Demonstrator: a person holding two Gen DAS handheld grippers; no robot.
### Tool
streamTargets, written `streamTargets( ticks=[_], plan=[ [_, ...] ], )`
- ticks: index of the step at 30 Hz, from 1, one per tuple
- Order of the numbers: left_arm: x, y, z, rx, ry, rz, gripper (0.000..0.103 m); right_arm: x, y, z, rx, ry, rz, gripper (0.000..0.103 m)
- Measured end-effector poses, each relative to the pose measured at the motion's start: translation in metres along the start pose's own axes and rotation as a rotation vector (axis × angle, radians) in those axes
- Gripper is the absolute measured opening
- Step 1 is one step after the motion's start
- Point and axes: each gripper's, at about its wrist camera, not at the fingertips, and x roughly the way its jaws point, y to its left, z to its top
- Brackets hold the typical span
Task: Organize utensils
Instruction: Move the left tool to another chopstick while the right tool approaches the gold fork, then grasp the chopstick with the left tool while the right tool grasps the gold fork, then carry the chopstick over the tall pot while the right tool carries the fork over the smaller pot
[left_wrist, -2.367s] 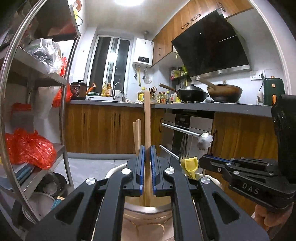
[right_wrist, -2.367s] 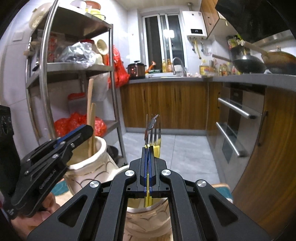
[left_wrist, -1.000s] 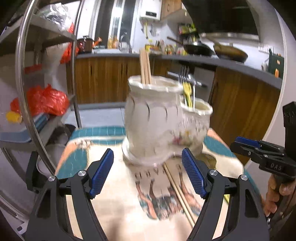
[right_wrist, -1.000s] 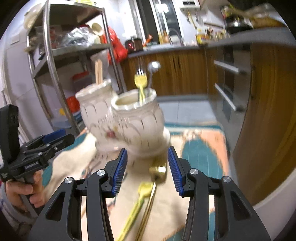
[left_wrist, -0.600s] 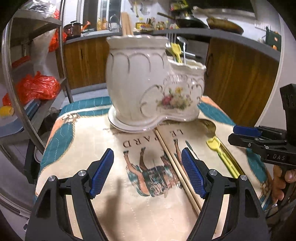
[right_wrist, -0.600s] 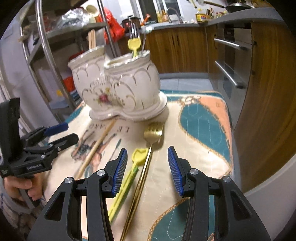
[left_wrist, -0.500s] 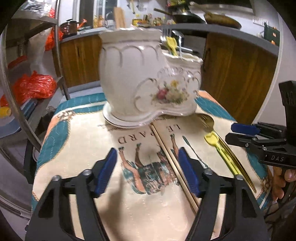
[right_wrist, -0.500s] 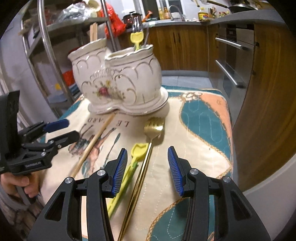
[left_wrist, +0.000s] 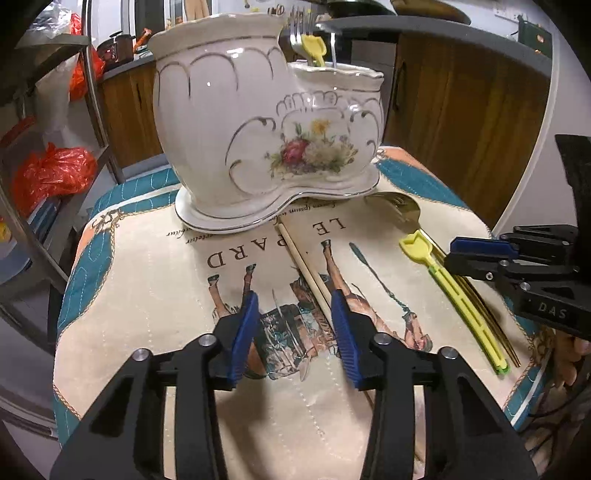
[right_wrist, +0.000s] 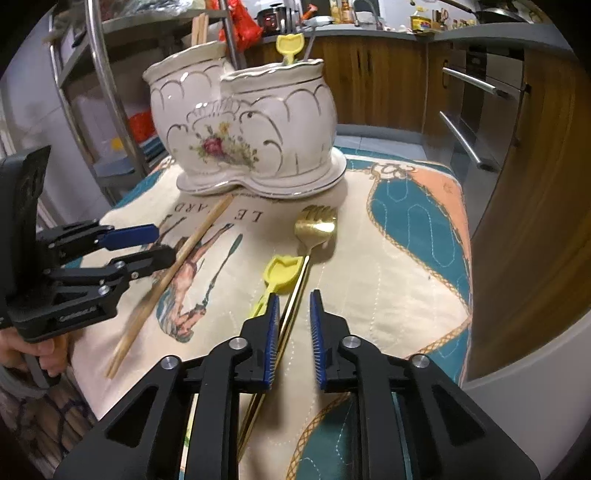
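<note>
Holder: white two-compartment ceramic utensil holder with gold trim and a flower motif (left_wrist: 266, 125) (right_wrist: 243, 129), upright at the 12 o'clock end of the table, on its own scalloped base.
Taller compartment: at 9 o'clock in the left wrist view, with wooden stick tips (right_wrist: 199, 24) rising above its rim.
Lower compartment: at 3 o'clock of the taller one, holding an upright yellow plastic utensil (left_wrist: 313, 46) (right_wrist: 290, 44) and metal utensils beside it.
Table cover: cream and teal quilted cloth with printed horse legs and lettering (left_wrist: 147, 280) (right_wrist: 399, 258), spread over the table.
Wooden chopsticks (left_wrist: 306, 269) (right_wrist: 173, 269): flat on the cloth, far tip just at the holder's base, running from 12 toward 6 o'clock in the left wrist view.
Gold metal fork (left_wrist: 400, 208) (right_wrist: 316, 225): flat on the cloth, tines toward the holder, handle running toward 6 o'clock.
Yellow plastic fork-like utensil (left_wrist: 443, 273) (right_wrist: 282, 271): flat, just beside the gold fork, roughly parallel to it.
Left gripper (left_wrist: 293, 317) (right_wrist: 144, 245): jaws apart and empty, low over the cloth, chopsticks just inside the 3 o'clock blue pad (left_wrist: 341, 325).
Right gripper (right_wrist: 293, 325) (left_wrist: 465, 258): jaws parted with a narrow gap, empty, low over the gold fork's handle, which runs between them; yellow utensil's handle at the 9 o'clock side.
</note>
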Motion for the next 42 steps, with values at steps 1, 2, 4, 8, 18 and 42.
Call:
streamTargets(
  ticks=[1, 2, 4, 8, 18, 42],
  plan=[
    [0.001, 0.000, 0.001, -0.001, 0.004, 0.004, 0.039, 0.001, 0.001, 0.000, -0.005, 0.003, -0.002, 0.016],
    [0.001, 0.000, 0.001, -0.001, 0.007, 0.005, 0.039, 0.001, 0.002, 0.000, -0.010, 0.007, -0.005, 0.015],
    [0.002, -0.001, 0.001, 0.001, 0.011, 0.011, 0.039, 0.002, 0.002, -0.001, -0.012, 0.010, -0.008, 0.012],
    [0.005, -0.004, 0.007, 0.017, 0.019, 0.026, 0.039, 0.002, 0.003, -0.002, -0.011, 0.011, -0.023, 0.011],
    [0.017, -0.014, 0.020, 0.053, 0.083, 0.048, 0.021, 0.011, 0.005, 0.008, -0.008, 0.056, -0.050, 0.011],
    [0.009, 0.012, 0.028, 0.188, 0.458, -0.009, 0.007, 0.024, 0.006, 0.037, -0.098, 0.458, -0.102, 0.008]
  ],
)
